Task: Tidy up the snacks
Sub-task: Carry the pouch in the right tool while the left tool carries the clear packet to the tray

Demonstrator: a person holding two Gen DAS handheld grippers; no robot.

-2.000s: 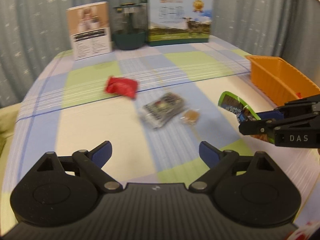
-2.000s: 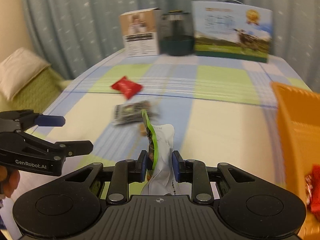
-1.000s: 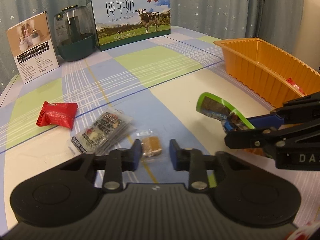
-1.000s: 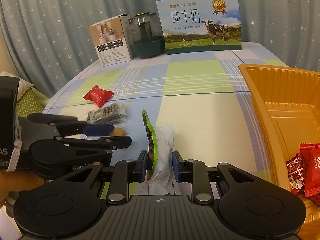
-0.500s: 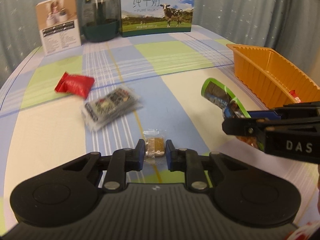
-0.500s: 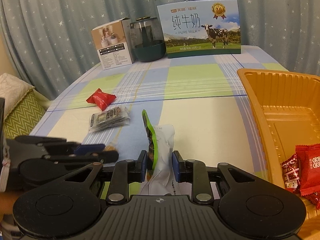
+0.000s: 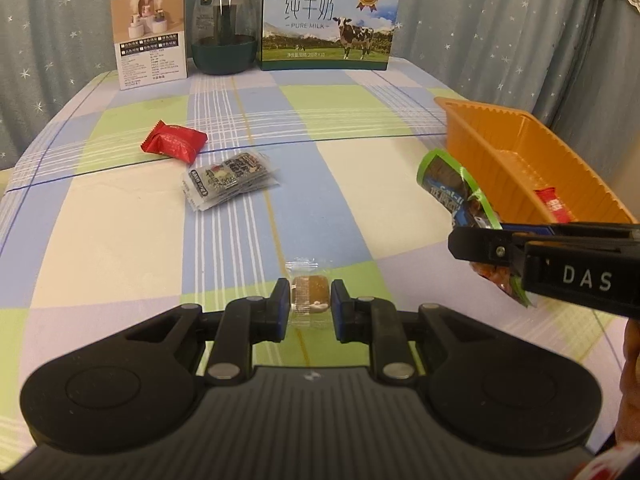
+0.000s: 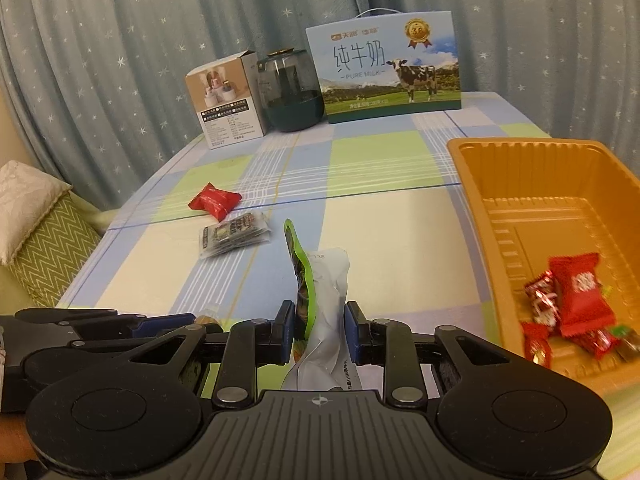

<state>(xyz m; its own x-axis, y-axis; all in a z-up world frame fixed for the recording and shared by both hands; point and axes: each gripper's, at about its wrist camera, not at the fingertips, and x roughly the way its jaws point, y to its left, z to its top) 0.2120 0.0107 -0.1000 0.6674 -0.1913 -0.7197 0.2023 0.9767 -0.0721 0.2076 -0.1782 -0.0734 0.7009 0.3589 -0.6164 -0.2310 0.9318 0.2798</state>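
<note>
Snacks split between two claws: the left claw (image 7: 306, 305) pinches a small clear-wrapped candy (image 7: 309, 294) — light, crinkly, slippery film, best gripped across its firm middle — low over the near bench (image 7: 120, 240). The right claw (image 8: 319, 330) is clamped on a soft, floppy green-edged pouch (image 8: 320, 280), left of the ribbed orange plastic tray (image 8: 560, 208) holding red sweets (image 8: 576, 296).

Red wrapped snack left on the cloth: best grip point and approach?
Judging by its pose, take the red snack packet across its puffy middle from above. It lies flat on the tablecloth, crimped ends pointing left and right, apart from the clear packet, so gripper fingers fit on both long sides.
</note>
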